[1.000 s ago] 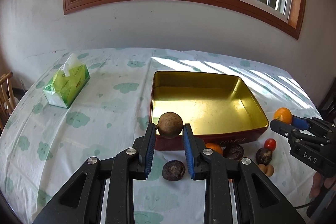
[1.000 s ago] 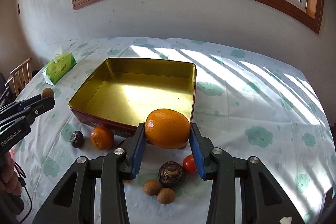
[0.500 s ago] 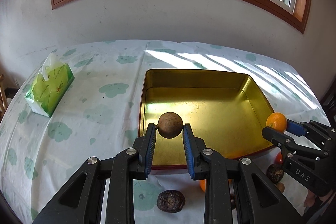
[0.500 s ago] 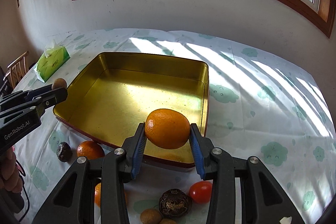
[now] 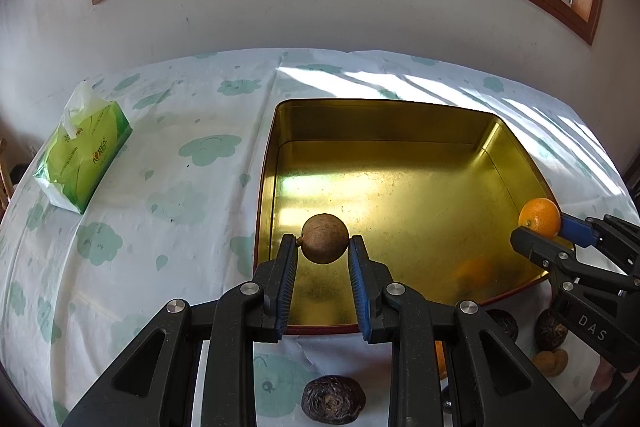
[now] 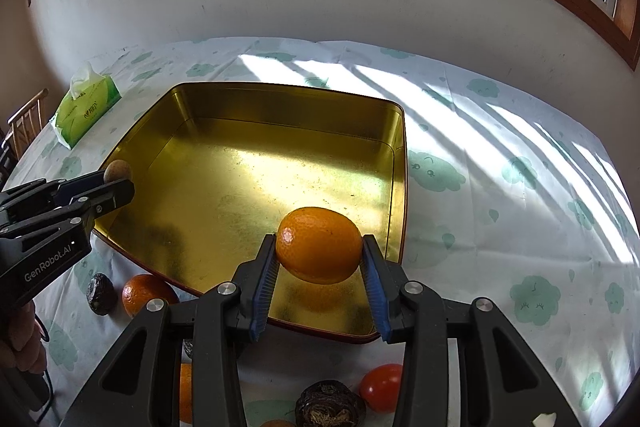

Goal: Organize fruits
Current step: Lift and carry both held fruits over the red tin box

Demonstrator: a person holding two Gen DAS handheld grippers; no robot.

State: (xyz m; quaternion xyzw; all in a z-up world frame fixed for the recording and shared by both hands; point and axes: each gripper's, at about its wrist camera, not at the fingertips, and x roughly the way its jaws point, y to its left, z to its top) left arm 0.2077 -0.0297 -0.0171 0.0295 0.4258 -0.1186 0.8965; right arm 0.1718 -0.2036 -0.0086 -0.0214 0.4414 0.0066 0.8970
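Room: I see a white plastered wall with a wood-framed barred window above the worktop (image 5: 168, 195), which wears a white cloth printed with green clouds; sunlight falls in stripes across its right side.
Tin: a square gold-lined tin (image 5: 400, 115) with a red outer wall sits mid-worktop; nothing lies on its floor.
Left hand-held gripper (image 5: 322, 253): my blue pads are clamped on a small round brown fruit (image 5: 324, 238), held clear above the tin's near-left corner.
Right hand-held gripper (image 6: 319, 259): closed on an orange (image 6: 319, 245), held over the tin's near-right part, its reflection showing on the gold floor below.
Cross view: in the left wrist view the right hand-held gripper enters from the right with the orange at its tip above the tin's right rim; in the right wrist view the left one enters from the left with the brown fruit over the left rim.
Loose fruit, near side: outside the tin I can see a second orange (image 6: 148, 293), a dark wrinkled fruit (image 6: 102, 294) just beside it, another wrinkled fruit (image 6: 330, 403), and a red tomato (image 6: 382, 387) beside that.
Also: two small tan fruits (image 5: 552, 363) lie at the right, partly hidden by the gripper.
Tissue pack: a green tissue pack (image 5: 82, 163) lies well apart at the far left.
Person: fingers (image 6: 24, 347) grip the left handle.
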